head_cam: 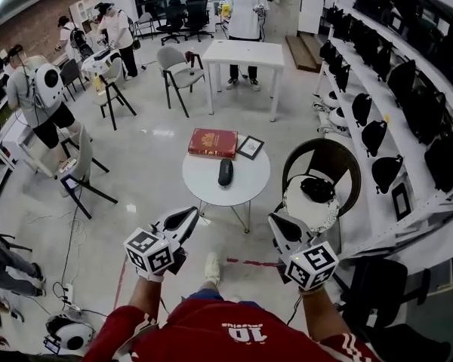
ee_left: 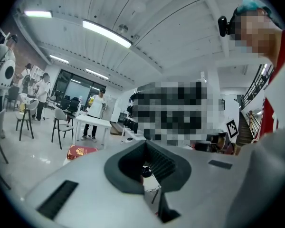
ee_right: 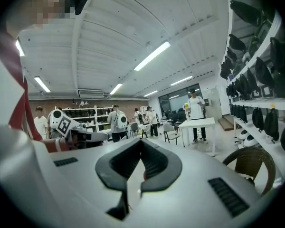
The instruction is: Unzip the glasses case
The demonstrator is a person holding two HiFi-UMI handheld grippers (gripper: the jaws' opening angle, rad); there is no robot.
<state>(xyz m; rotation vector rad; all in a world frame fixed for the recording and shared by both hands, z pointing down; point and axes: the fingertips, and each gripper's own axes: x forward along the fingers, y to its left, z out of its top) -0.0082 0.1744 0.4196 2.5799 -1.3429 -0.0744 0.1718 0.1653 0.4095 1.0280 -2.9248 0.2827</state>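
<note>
One view, head, shows whole glasses case point(head_cam: 225, 173) on round table point(head_cam: 201, 185).

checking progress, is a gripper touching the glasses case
No, the glasses case lies on the table, left gripper and right gripper both short of it.

The left tool point(head_cam: 187, 219) and right tool point(head_cam: 281, 226) point level, jaws together.
</note>
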